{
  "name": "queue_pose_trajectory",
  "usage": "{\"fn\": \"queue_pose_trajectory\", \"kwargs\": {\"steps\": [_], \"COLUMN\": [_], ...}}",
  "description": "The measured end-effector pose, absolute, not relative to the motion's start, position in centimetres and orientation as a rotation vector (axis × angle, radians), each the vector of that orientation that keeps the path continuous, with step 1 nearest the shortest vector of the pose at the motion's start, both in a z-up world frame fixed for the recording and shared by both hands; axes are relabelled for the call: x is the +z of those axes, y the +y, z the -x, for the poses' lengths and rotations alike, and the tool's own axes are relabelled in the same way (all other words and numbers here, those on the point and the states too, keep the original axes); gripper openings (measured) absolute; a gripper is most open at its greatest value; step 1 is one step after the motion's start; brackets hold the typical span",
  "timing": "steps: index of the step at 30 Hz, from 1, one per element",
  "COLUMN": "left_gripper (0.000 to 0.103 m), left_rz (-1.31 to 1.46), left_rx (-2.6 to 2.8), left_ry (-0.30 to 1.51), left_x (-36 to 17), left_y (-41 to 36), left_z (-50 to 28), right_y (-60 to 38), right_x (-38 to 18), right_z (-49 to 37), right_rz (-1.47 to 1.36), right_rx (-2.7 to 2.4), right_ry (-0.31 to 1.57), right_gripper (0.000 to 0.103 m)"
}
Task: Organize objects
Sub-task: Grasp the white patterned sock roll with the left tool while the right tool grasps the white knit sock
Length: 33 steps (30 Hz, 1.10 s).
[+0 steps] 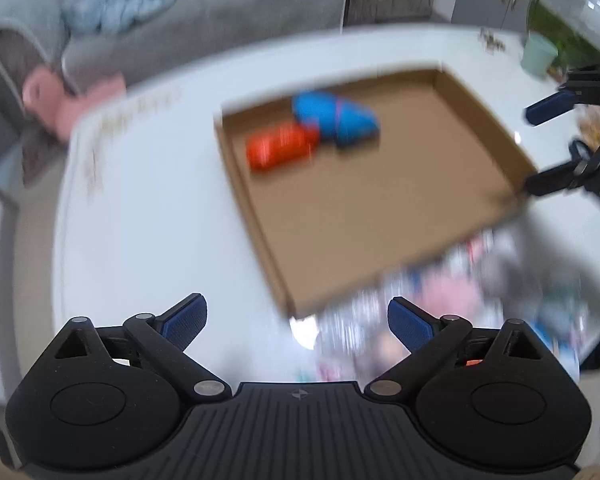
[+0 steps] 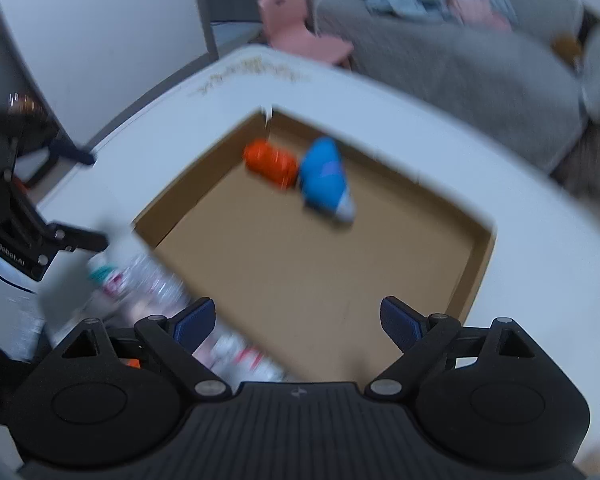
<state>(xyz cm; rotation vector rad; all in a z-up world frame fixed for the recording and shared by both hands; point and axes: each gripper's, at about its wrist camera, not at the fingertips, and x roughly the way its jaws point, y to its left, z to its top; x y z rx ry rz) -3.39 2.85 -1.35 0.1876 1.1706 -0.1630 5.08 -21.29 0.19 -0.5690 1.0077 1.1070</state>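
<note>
A shallow brown cardboard tray [image 1: 380, 216] lies on a white table [image 1: 140, 220]; it also shows in the right wrist view [image 2: 300, 280]. In its far part lie an orange object [image 1: 280, 146] [image 2: 272, 164] and a blue object [image 1: 334, 116] [image 2: 324, 176], touching each other. My left gripper [image 1: 298, 324] is open and empty above the tray's near corner. My right gripper [image 2: 298, 324] is open and empty over the tray's near edge; it also shows at the tray's right side in the left wrist view [image 1: 540, 144]. Both views are blurred.
A heap of blurred small packages [image 1: 440, 300] [image 2: 152, 284] lies beside the tray. A pale green cup [image 1: 538, 56] stands at the table's far right. A grey sofa [image 2: 480, 52] and a pink child's chair [image 2: 296, 24] stand beyond the table.
</note>
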Motion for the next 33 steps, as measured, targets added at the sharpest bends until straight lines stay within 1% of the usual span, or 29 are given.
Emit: {"fn": "queue_pose_trajectory", "kwargs": {"steps": [3,5,10,15,16,17,18,20,21,22,23,24,25,27,29,30,31,33], "left_gripper": [0.099,0.098,0.098,0.098,0.098,0.097,0.096,0.090,0.090,0.088,0.087,0.087,0.085,0.075,0.051,0.043,0.040,0.040], "left_rz": [-0.143,-0.079,-0.081,-0.136,-0.147,-0.153,-0.157,-0.172,-0.179,-0.184,-0.190,-0.181,-0.174,-0.169,-0.155,-0.157,-0.160,-0.166], "left_rx": [-0.127,-0.108,-0.107,-0.132,-0.131,-0.128,-0.124,-0.117,-0.118,-0.116,-0.114,-0.121,-0.127,-0.145,-0.152,-0.159,-0.164,-0.170], "left_ry": [1.267,1.334,1.383,1.373,1.368,1.368,1.369,1.377,1.379,1.378,1.377,1.368,1.361,1.346,1.340,1.338,1.340,1.341], "left_x": [-3.8,-5.4,-7.2,-8.2,-8.4,-8.6,-8.9,-9.5,-9.7,-9.9,-10.2,-10.2,-10.2,-9.9,-9.6,-9.4,-9.3,-9.4], "left_y": [3.7,4.3,3.9,2.4,2.2,2.1,2.0,2.0,2.0,2.1,2.1,2.2,2.2,2.2,2.1,2.1,2.0,2.1], "left_z": [5.0,6.0,7.9,8.3,8.3,8.3,8.4,8.4,8.5,8.5,8.5,8.5,8.4,8.2,8.1,8.1,8.1,8.2], "right_y": [-22.8,-23.2,-22.9,-21.9,-21.7,-21.6,-21.9,-21.9,-21.8,-21.7,-21.6,-21.6,-21.7,-21.8,-22.0,-22.1,-22.1,-22.3], "right_x": [-1.7,-3.3,-6.6,-7.6,-7.7,-8.1,-8.6,-9.1,-9.2,-9.2,-9.2,-9.2,-9.2,-9.2,-9.2,-9.2,-9.1,-9.1], "right_z": [-4.1,-3.3,-1.6,-1.1,-1.2,-1.3,-1.4,-1.1,-0.9,-0.8,-0.7,-0.7,-0.5,-0.6,-0.8,-0.9,-0.9,-0.9], "right_rz": [0.514,0.491,0.499,0.549,0.542,0.536,0.537,0.554,0.564,0.568,0.567,0.559,0.553,0.552,0.541,0.538,0.537,0.541], "right_rx": [1.087,1.070,1.071,1.057,1.053,1.049,1.044,1.051,1.056,1.063,1.073,1.085,1.092,1.096,1.097,1.099,1.101,1.100], "right_ry": [1.089,1.146,1.207,1.196,1.204,1.217,1.226,1.226,1.219,1.216,1.217,1.222,1.226,1.227,1.236,1.238,1.242,1.240], "right_gripper": [0.084,0.075,0.072,0.071,0.067,0.060,0.058,0.058,0.057,0.052,0.043,0.039,0.036,0.036,0.034,0.034,0.033,0.033]}}
